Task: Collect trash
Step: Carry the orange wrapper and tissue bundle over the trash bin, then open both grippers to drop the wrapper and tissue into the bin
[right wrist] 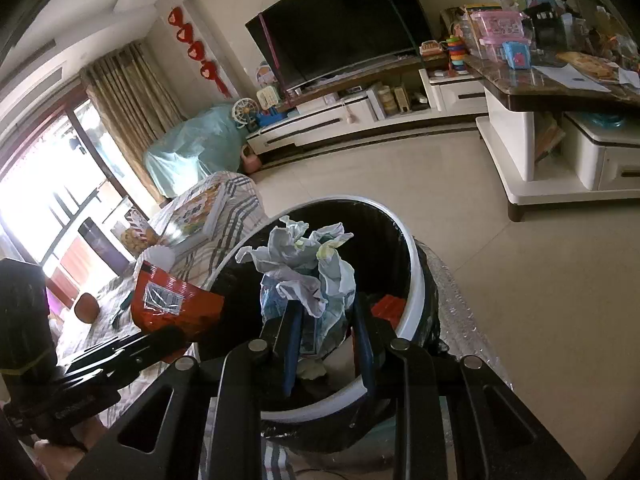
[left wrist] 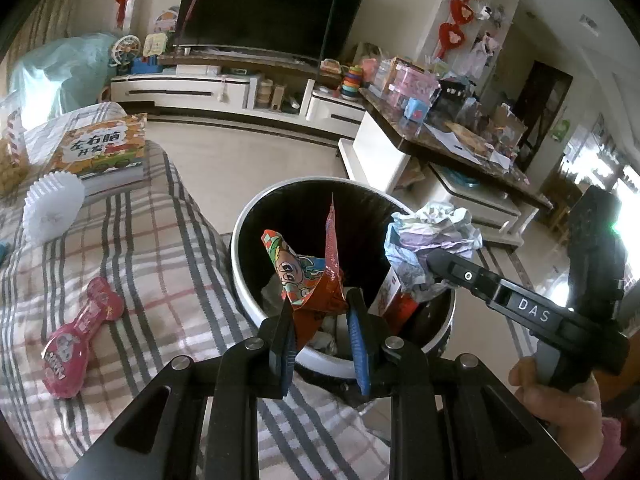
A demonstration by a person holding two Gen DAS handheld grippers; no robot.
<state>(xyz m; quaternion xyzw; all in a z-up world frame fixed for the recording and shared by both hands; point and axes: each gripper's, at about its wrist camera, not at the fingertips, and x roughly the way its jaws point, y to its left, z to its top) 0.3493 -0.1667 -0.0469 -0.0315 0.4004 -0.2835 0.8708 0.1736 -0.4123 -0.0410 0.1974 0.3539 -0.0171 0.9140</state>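
A round trash bin (left wrist: 244, 240) with a white rim and black liner stands beside a plaid-covered surface; it shows in the right wrist view too, trash bin (right wrist: 412, 280). My left gripper (left wrist: 322, 312) is shut on a red cartoon snack wrapper (left wrist: 308, 276), held over the bin's mouth. My right gripper (right wrist: 326, 316) is shut on a crumpled wad of pale paper (right wrist: 304, 264), also above the bin. In the left wrist view the right gripper (left wrist: 432, 272) reaches in from the right with the paper wad (left wrist: 428, 236). Some trash lies inside the bin.
On the plaid cover (left wrist: 132, 248) lie a pink snack packet (left wrist: 80, 328), a white paper cupcake liner (left wrist: 52, 208) and a picture book (left wrist: 100, 148). A cluttered coffee table (left wrist: 440, 136) stands right of the bin, a TV stand (left wrist: 224, 92) behind. A hand (left wrist: 560, 412) grips the right tool.
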